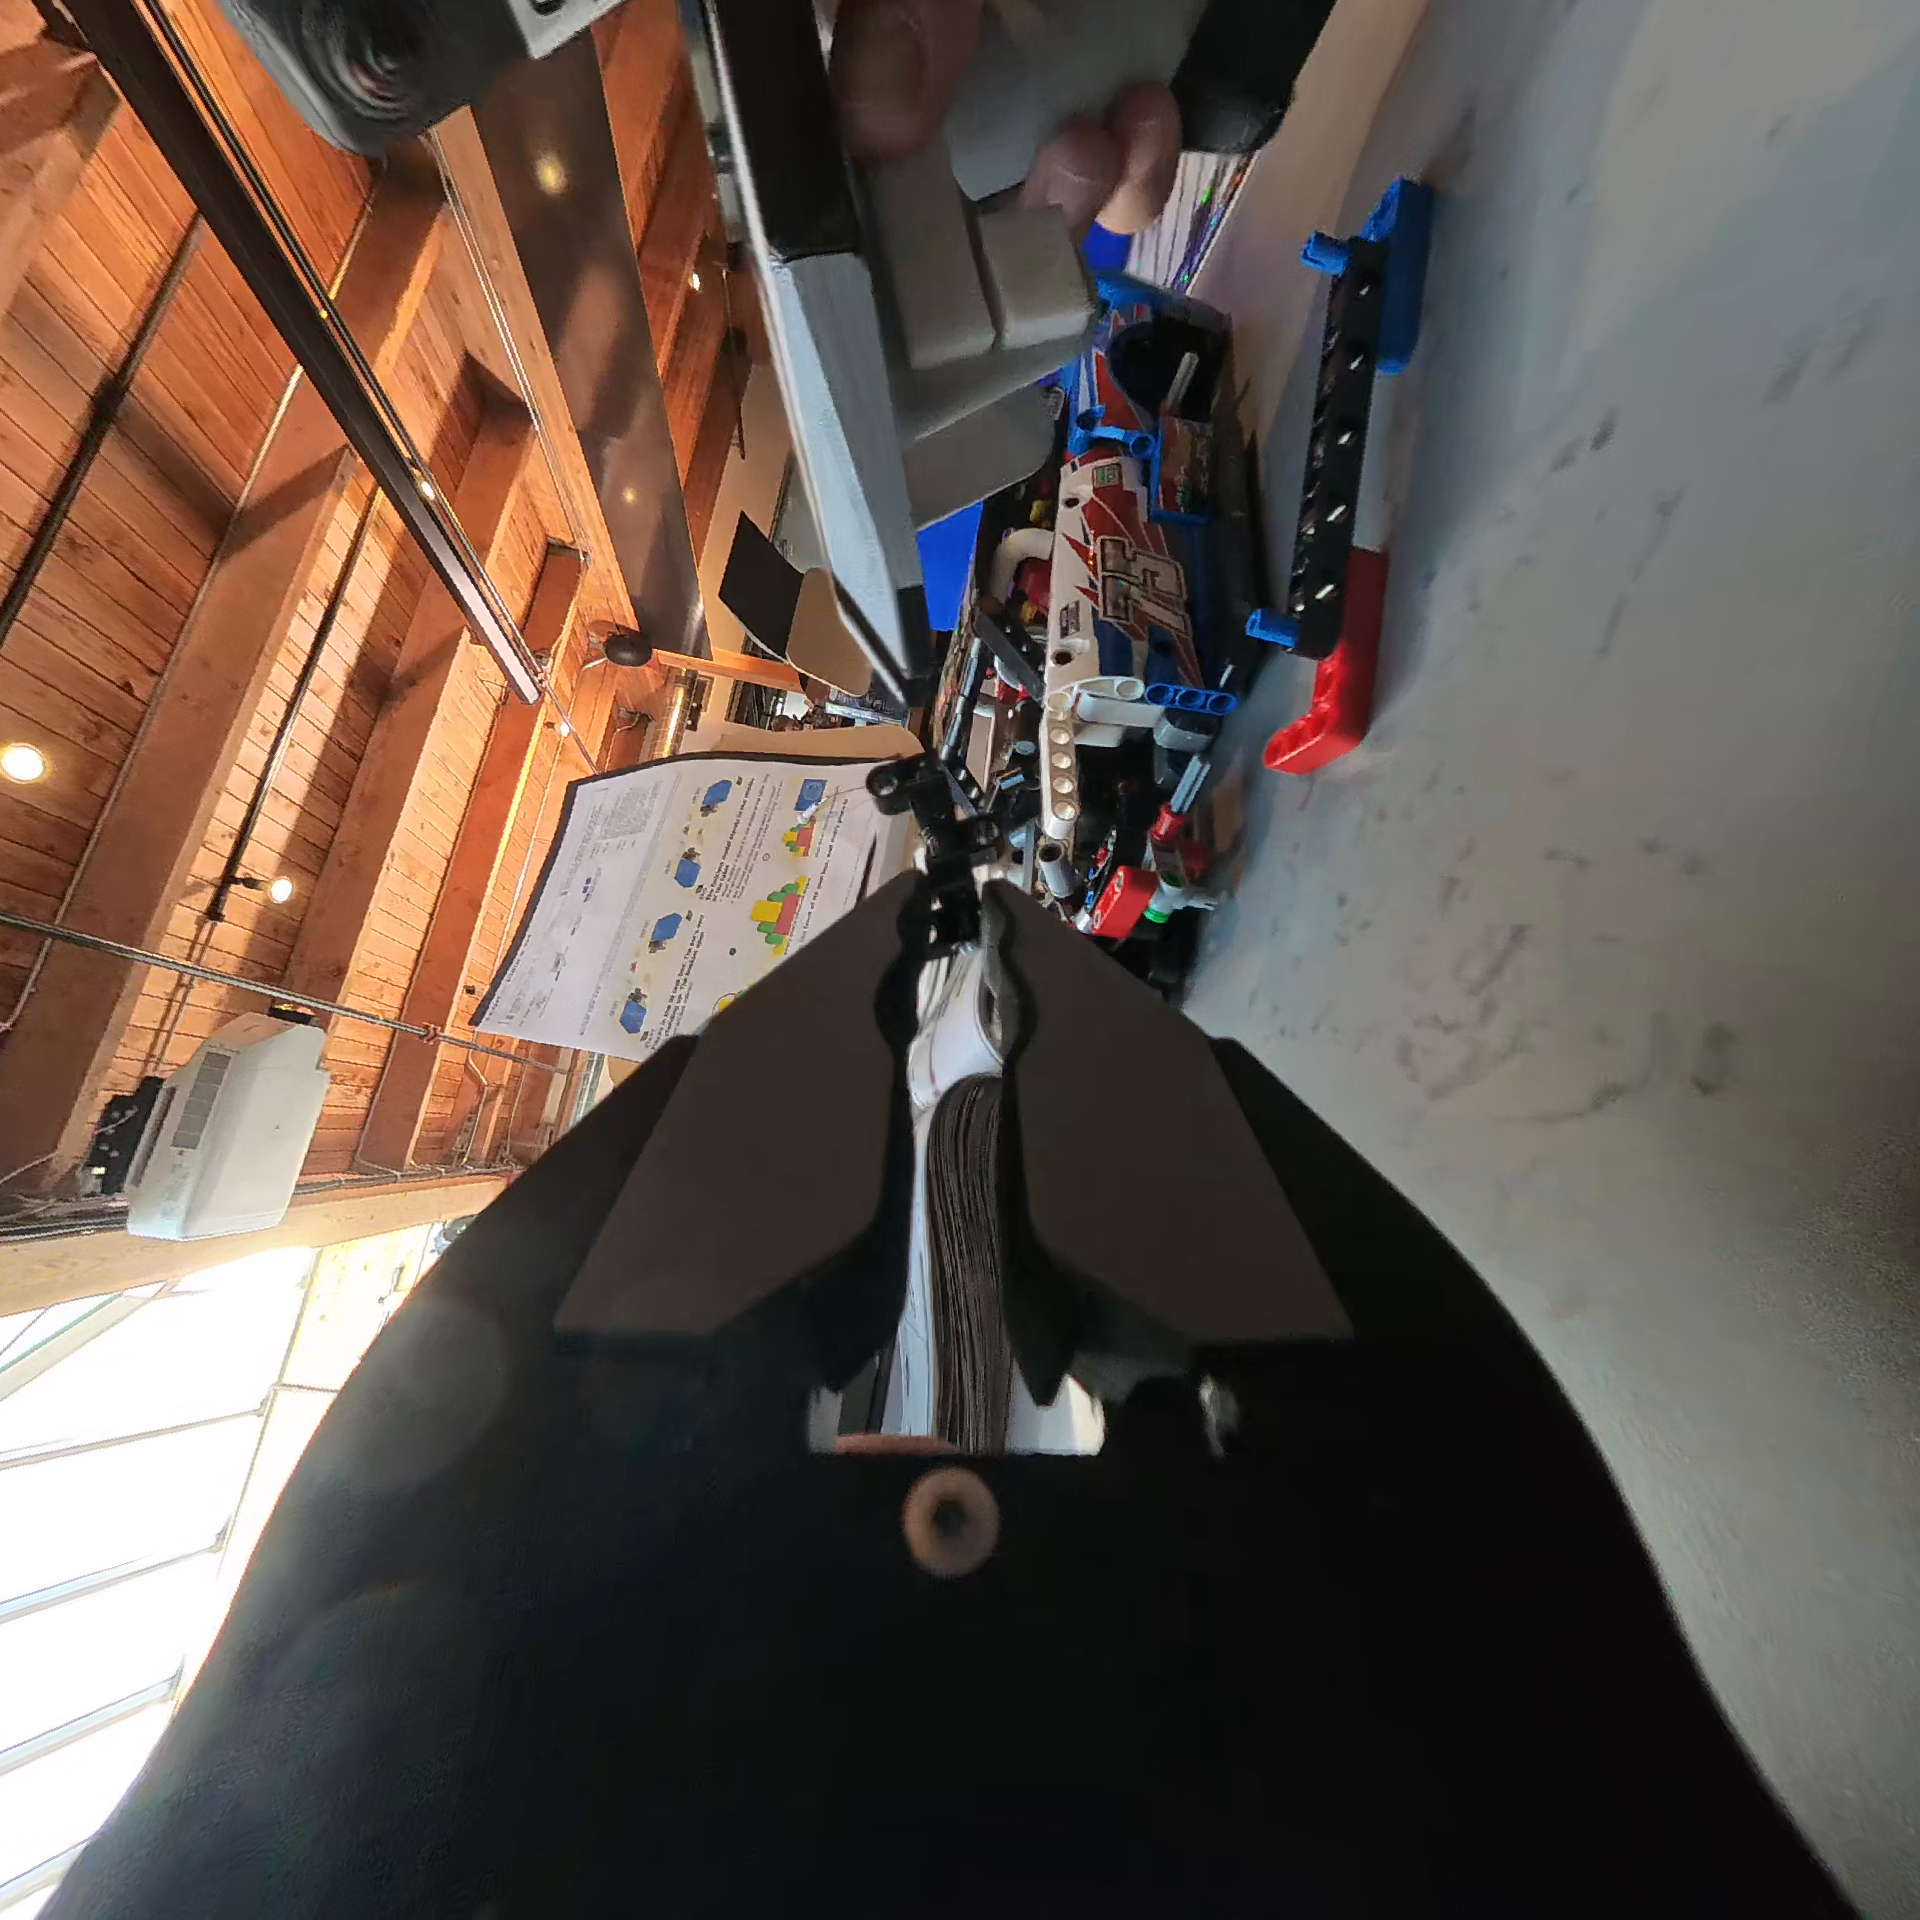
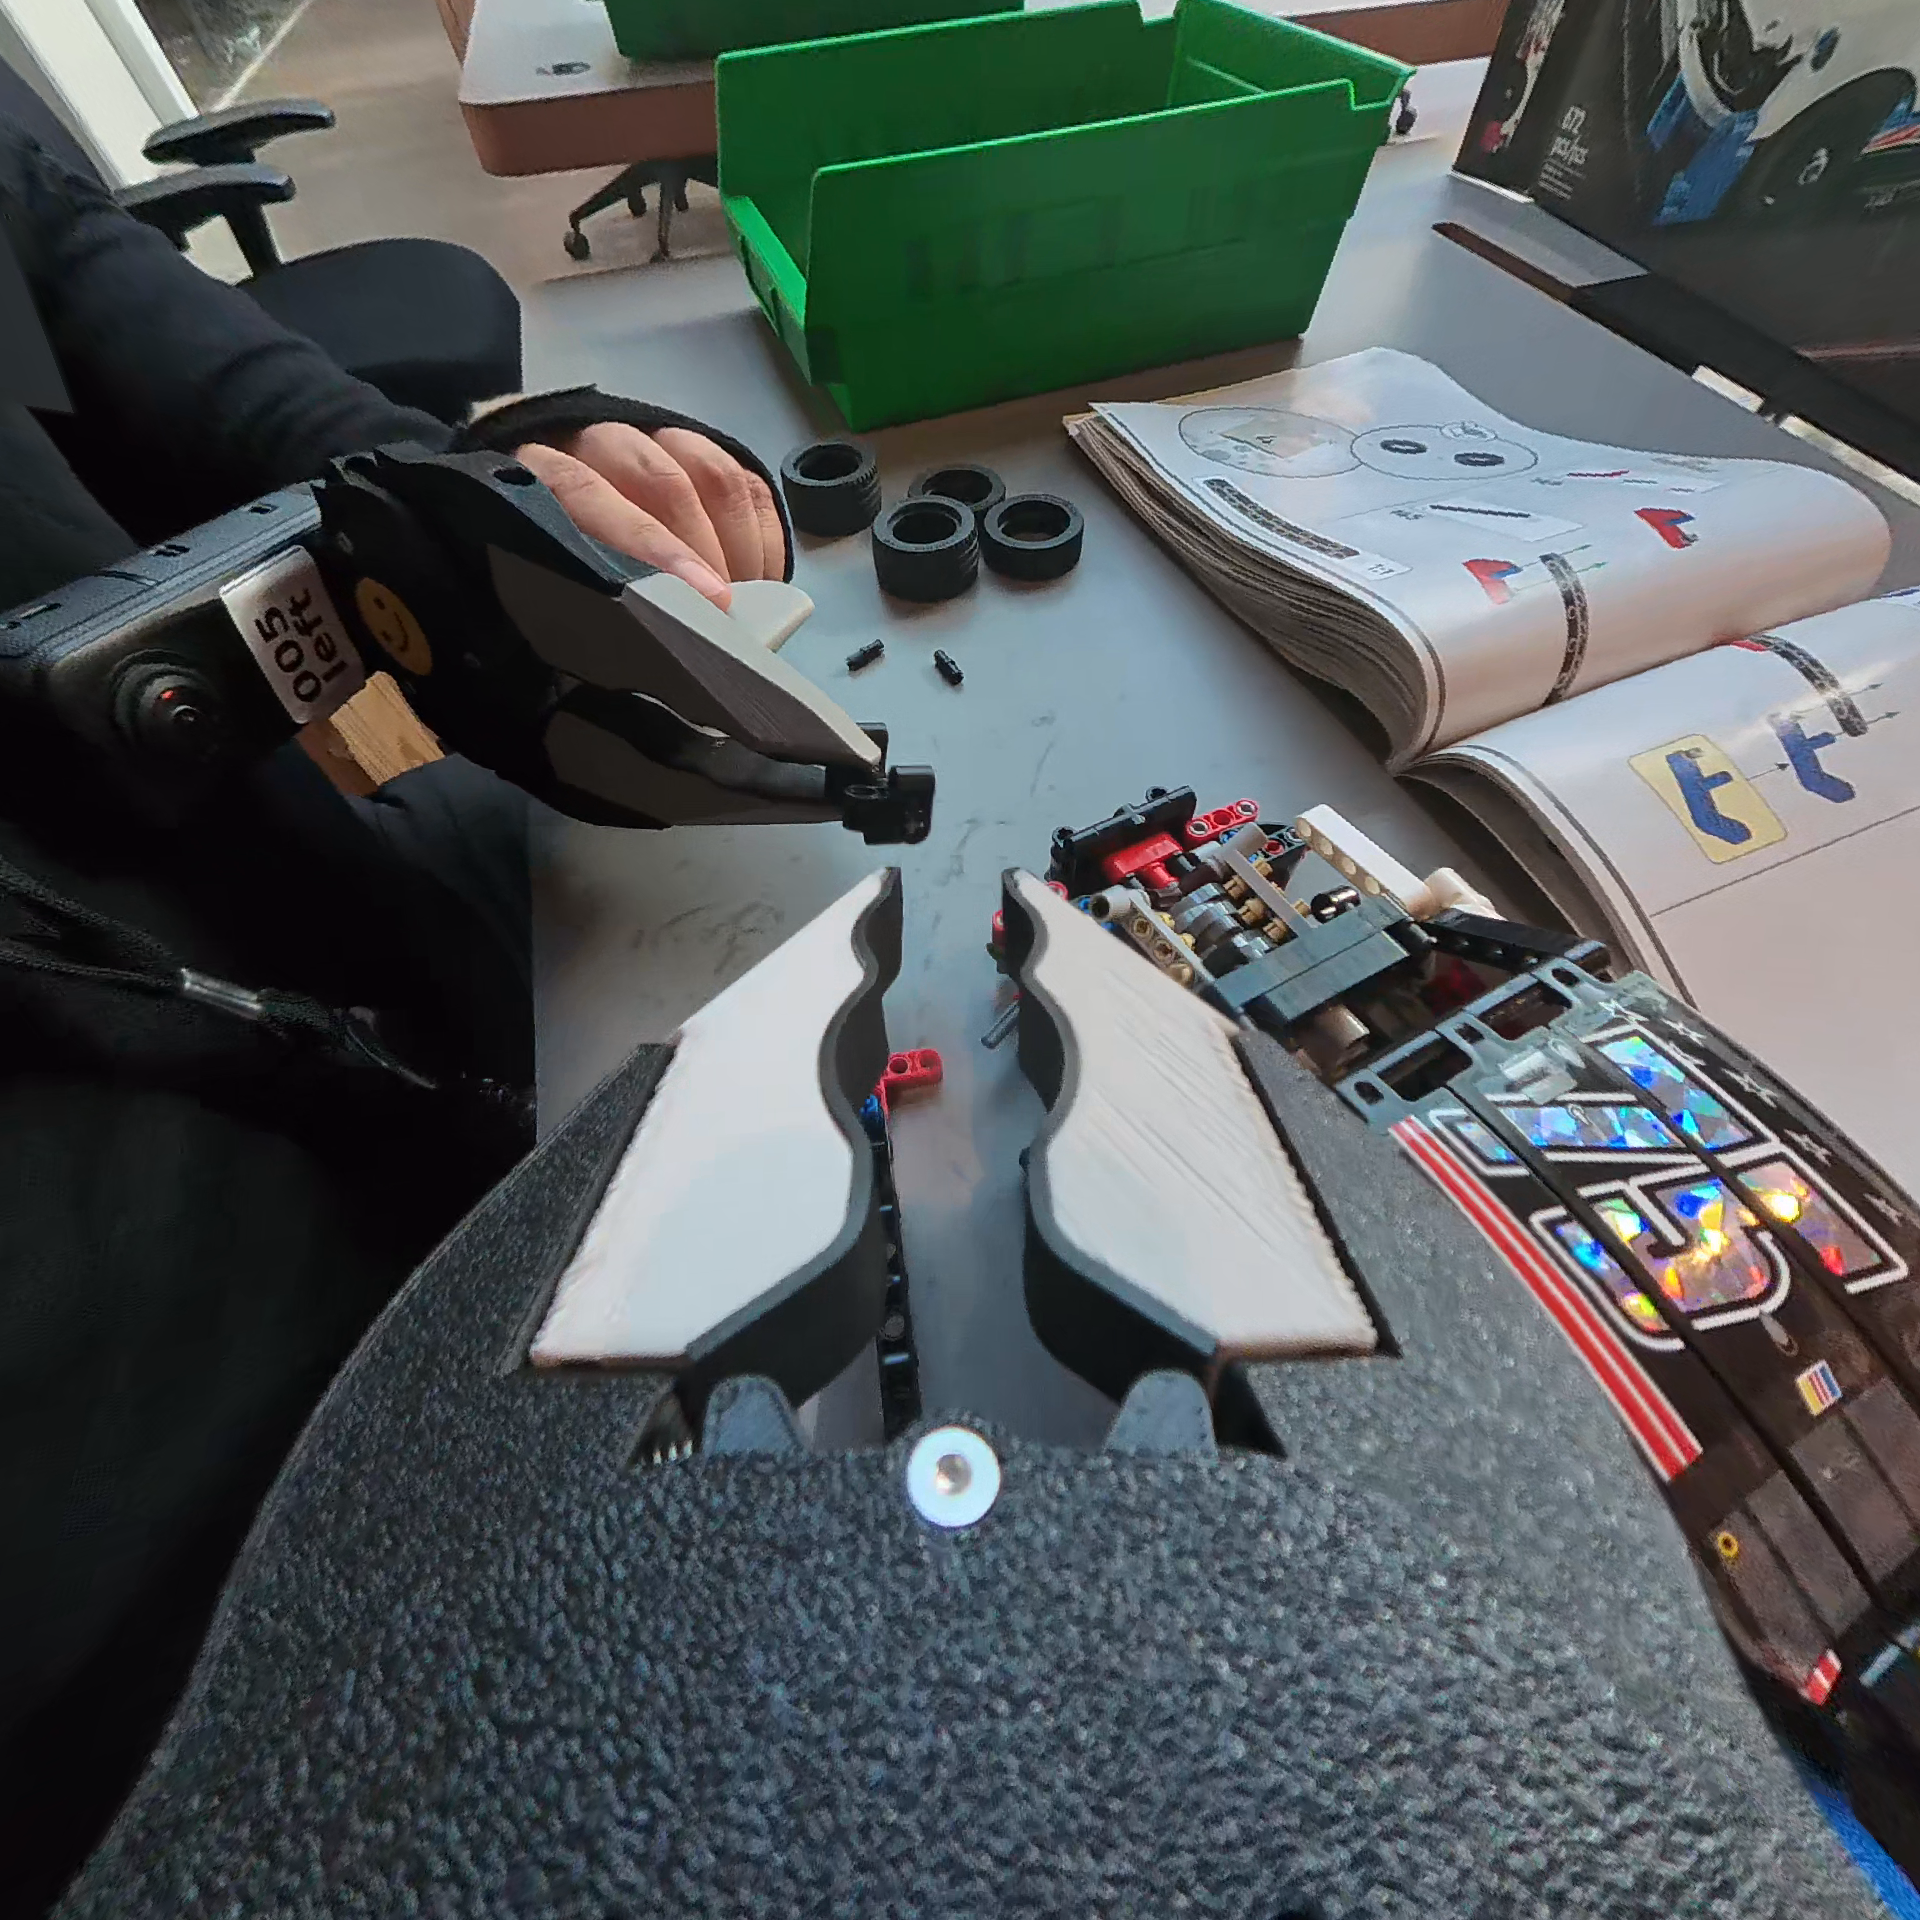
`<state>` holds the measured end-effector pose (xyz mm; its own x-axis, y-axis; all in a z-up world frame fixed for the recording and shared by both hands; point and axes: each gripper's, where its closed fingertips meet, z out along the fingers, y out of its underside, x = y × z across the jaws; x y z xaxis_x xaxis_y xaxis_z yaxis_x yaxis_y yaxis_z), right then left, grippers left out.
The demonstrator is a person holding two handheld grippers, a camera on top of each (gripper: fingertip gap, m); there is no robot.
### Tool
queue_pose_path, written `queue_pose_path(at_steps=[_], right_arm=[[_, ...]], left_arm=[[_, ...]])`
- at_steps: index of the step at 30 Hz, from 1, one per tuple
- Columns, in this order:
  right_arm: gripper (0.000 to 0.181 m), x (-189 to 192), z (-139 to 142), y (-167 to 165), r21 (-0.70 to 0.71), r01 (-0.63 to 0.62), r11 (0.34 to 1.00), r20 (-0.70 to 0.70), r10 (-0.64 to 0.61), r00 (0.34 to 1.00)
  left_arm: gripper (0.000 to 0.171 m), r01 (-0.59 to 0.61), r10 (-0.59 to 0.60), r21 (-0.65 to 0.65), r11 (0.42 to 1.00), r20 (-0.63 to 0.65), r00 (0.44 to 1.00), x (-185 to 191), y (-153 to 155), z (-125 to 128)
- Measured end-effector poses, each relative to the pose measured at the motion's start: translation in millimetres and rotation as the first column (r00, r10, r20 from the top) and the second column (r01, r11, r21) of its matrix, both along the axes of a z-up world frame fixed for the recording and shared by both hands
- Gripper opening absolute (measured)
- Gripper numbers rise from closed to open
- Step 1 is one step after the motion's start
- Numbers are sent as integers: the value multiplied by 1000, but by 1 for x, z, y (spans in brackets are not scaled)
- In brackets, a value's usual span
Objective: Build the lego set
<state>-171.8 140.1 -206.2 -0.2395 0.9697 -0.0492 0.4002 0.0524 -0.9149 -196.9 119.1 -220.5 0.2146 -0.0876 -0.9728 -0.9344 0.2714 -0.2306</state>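
My left gripper (image 1: 951,899) is shut on a small black connector piece (image 1: 932,821) and holds it above the grey table; both also show in the right wrist view, gripper (image 2: 868,774) and piece (image 2: 894,805). My right gripper (image 2: 951,883) is open and empty, just behind that piece and left of the partly built lego car (image 2: 1351,987). The car also shows in the left wrist view (image 1: 1122,623). A black beam with blue and red ends (image 1: 1340,468) lies beside the car; part of it shows between my right fingers (image 2: 896,1247).
Several black tyres (image 2: 935,520) and two small black pins (image 2: 862,655) lie on the table (image 2: 1091,707). An open instruction booklet (image 2: 1455,540) lies at the right, a green bin (image 2: 1039,229) behind, the set's box (image 2: 1714,104) at the far right. A person's dark sleeve (image 2: 208,364) fills the left. The gap from one gripper's tips to the other's is roughly 5 centimetres.
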Motion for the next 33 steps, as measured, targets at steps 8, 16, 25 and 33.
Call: queue_pose_path(at_steps=[8, 16, 25, 33], right_arm=[[18, 7, -4, -9, -67, 22, 998, -4, -22, 1000], [21, 15, -10, -10, -136, 50, 989, 2, -50, 999], [23, 17, -19, -17, -108, 60, 992, 81, -51, 995], [23, 22, -22, -20, -84, 66, 994, 100, -57, 993]], left_arm=[[4, 37, -37, 6, 999, 3, 999, 9, -4, 1], [4, 60, -58, -76, 995, 25, 998, 13, -4, -8], [6, 127, 50, -482, 867, 338, 940, 9, -4, -35], [6, 125, 273, -809, 575, 333, 902, -15, -24, -60]])
